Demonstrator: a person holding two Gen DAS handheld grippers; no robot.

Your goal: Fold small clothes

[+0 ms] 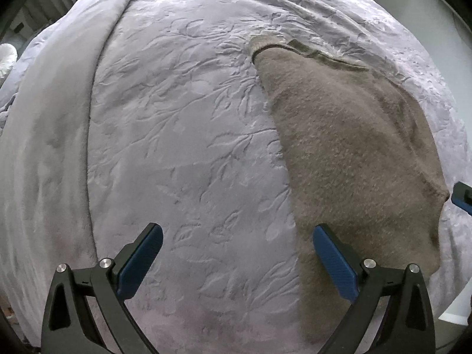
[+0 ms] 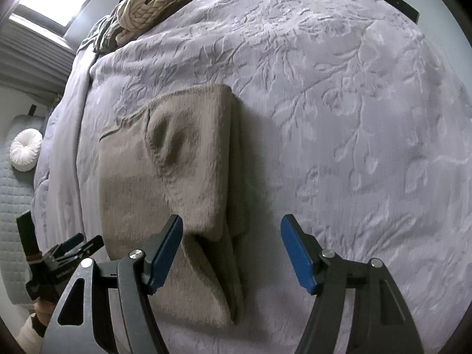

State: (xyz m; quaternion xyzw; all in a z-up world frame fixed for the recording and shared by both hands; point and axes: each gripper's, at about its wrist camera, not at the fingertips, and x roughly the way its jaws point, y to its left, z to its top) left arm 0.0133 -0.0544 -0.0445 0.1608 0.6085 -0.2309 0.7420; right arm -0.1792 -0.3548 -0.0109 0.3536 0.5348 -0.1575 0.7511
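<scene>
Knitwear lay on the bed: a taupe, fuzzy knitted garment (image 2: 165, 159), folded into a rough rectangle, rested on a pale lavender blanket embossed with leaf and branch patterns (image 2: 339, 118). One folded-over layer of the garment covered its upper right part, with a soft dent in it, and the doubled edges along the right side stood slightly apart near the bottom.

In the right wrist view, the right gripper (image 2: 231, 249) hung just above the lower right corner of the garment, its blue-padded jaws spread wide and clasping nothing; the garment's edge sat between them, untouched by the pads. The left gripper (image 1: 237, 255) was likewise released, jaws wide apart over the blanket, its right pad poised over the near left edge of the garment.

At the far edge of the bed sat a heap of cream cable-knit and dark clothes (image 2: 153, 8). A white round ruffled cushion (image 2: 26, 149) lay off to the left.
</scene>
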